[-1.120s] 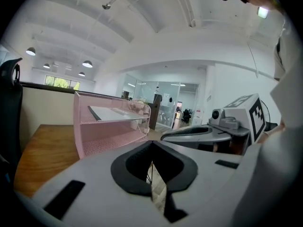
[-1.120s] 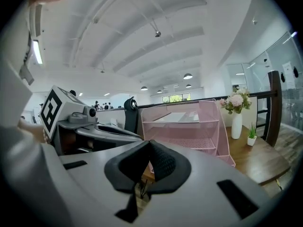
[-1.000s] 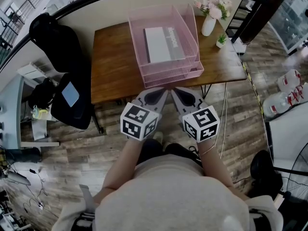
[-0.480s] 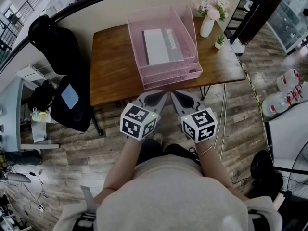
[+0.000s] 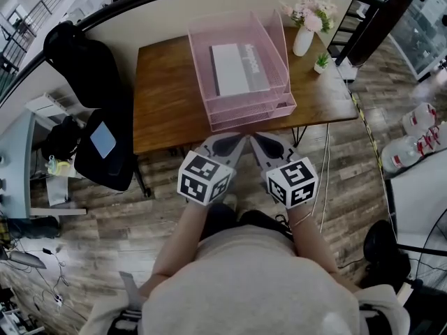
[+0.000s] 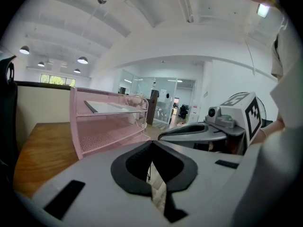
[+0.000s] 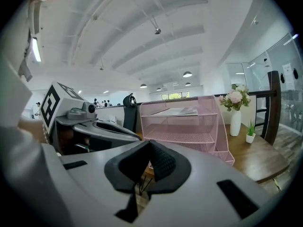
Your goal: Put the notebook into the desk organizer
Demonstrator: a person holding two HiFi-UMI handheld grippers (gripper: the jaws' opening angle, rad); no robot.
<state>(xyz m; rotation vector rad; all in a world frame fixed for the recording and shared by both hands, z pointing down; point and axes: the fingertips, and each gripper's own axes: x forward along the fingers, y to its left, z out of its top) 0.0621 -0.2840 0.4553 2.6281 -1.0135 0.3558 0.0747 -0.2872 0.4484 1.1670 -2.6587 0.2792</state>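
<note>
Pink desk organizer [image 5: 198, 61], upper centre, holds the notebook [image 5: 239, 69], so nothing seems left; left tool [image 5: 225, 140] and right tool [image 5: 268, 143] closed, empty.

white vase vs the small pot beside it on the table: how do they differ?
The vase is tall and slim; the small pot is short and squat. The vase holds pink flowers; the pot holds a green plant. The vase stands closer to the pink organizer; the pot sits farther out. Both are white, upright, on the wooden table.
</note>
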